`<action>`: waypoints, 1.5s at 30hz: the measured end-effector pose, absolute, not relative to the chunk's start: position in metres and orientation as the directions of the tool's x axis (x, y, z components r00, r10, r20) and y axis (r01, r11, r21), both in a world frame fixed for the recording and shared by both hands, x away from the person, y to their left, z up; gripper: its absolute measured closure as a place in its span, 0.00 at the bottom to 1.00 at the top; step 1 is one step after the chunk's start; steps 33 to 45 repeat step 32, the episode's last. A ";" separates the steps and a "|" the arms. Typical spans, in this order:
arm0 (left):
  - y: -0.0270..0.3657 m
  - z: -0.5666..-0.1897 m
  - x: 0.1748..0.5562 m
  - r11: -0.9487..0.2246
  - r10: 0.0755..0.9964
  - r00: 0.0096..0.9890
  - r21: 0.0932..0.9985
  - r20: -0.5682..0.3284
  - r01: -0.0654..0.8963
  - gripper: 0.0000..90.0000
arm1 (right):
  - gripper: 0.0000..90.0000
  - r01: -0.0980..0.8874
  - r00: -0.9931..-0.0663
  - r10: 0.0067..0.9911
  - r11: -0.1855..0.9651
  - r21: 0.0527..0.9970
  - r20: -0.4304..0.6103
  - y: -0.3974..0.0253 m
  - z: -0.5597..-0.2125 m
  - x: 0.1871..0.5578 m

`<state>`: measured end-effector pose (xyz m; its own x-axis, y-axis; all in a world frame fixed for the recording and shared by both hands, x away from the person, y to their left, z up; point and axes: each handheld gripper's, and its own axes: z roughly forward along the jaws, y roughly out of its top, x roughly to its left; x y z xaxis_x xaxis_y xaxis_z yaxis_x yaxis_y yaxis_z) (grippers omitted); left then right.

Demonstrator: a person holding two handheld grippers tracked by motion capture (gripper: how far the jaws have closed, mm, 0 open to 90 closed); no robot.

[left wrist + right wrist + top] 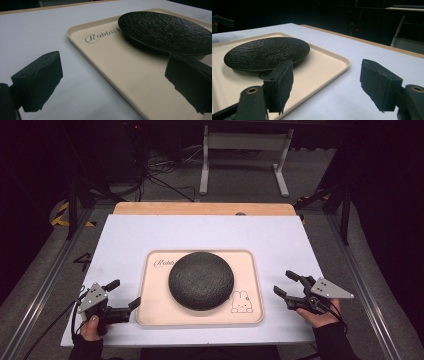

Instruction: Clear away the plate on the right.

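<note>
The left tongs (125,295) stand released, jaws spread wide and holding nothing, just off the left edge of the beige tray (150,317); in the left gripper view one jaw hangs over the tray's floor and the other over the white counter (37,32). The right tongs (285,285) are likewise released and empty, near the tray's right edge, with one jaw over the tray rim in the right gripper view. The black textured plate (201,280) sits at the middle of the tray, rim down like a dome, well apart from both tongs. A rabbit drawing (241,303) marks the tray's near right corner. As I judge it, nothing is gripped yet: the approach to the tray is made, while closing on it or on the plate, and any lifting, is left to do.
</note>
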<state>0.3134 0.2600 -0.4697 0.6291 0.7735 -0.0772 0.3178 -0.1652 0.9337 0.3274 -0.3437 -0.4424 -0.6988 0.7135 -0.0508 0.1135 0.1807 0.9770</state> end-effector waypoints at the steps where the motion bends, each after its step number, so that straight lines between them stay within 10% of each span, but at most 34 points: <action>1: 0.260 -0.470 0.313 -0.165 0.773 0.629 0.934 -0.077 0.318 0.02 | 0.31 0.114 -0.699 0.714 0.181 0.977 -0.051 -0.344 -0.442 0.327; 45: 0.260 -0.470 0.313 -0.167 0.770 0.633 0.934 -0.076 0.316 0.02 | 0.30 0.150 -0.669 0.743 0.164 0.975 -0.022 -0.347 -0.455 0.325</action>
